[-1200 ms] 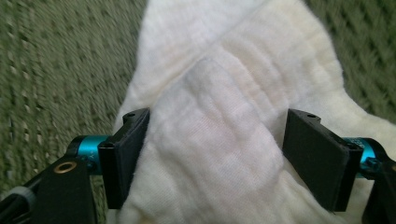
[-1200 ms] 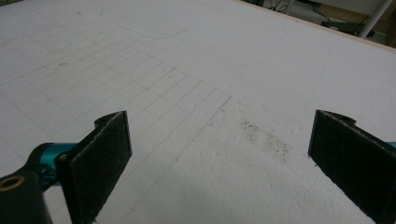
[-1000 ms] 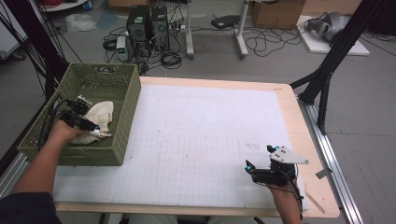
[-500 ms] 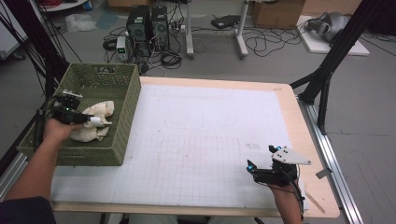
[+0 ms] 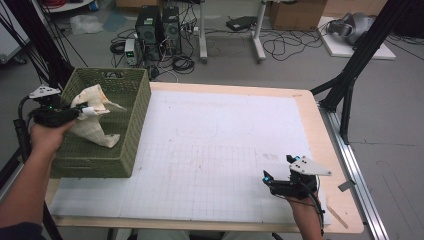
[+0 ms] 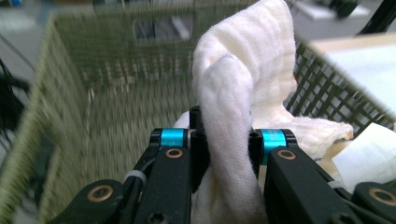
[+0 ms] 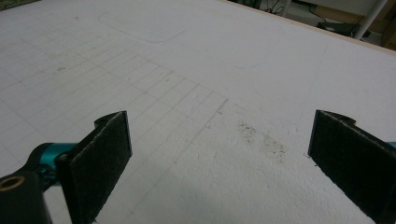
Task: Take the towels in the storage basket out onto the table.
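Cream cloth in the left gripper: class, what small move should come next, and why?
Probably lift a little higher, then carry it right over the mat. The left gripper, whose jaws have just been closing, is clamped on the cream cloth, yet the cloth's lower end hangs inside the green basket, below its rim. The right gripper waits open over the white mat.

Even, soft indoor light throughout; the left gripper view's background is blurred.
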Demonstrator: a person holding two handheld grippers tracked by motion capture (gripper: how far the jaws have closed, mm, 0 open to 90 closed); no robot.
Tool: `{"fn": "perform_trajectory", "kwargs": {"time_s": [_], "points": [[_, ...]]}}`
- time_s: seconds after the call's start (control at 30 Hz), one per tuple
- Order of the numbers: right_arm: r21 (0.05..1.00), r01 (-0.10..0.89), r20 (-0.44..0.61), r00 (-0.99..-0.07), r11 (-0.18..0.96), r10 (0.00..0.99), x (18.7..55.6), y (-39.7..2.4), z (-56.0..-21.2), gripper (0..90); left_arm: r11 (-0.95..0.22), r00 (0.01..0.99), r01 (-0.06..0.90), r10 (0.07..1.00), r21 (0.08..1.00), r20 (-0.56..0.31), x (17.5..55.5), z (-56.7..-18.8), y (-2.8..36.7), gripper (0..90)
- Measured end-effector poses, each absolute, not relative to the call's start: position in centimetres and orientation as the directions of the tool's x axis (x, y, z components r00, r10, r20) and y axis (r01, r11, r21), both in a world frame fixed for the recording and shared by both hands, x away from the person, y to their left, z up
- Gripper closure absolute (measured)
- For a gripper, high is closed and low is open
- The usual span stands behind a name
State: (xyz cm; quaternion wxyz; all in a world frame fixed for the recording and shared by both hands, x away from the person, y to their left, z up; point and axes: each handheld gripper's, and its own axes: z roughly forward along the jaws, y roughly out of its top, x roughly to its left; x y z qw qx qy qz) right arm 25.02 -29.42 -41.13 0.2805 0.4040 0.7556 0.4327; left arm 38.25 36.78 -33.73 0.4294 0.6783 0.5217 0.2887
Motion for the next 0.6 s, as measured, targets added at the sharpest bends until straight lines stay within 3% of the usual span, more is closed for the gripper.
{"fn": "perform_trajectory", "kwargs": {"time_s": [0.2, 0.6], "points": [[0.880, 0.369, -0.072, -0.518, 0.298, 0.853, 25.1, -29.3, -41.1, 5.3, -0.077, 0.306, 0.301, 0.952, 0.950, -0.020, 37.2, -30.8, 36.6, 79.3], [0.883, 0.363, -0.075, -0.519, 0.299, 0.852, 25.0, -29.3, -41.0, 5.3, -0.059, 0.342, 0.134, 0.940, 0.989, 0.010, 35.9, -27.2, 35.4, 79.3]]}}
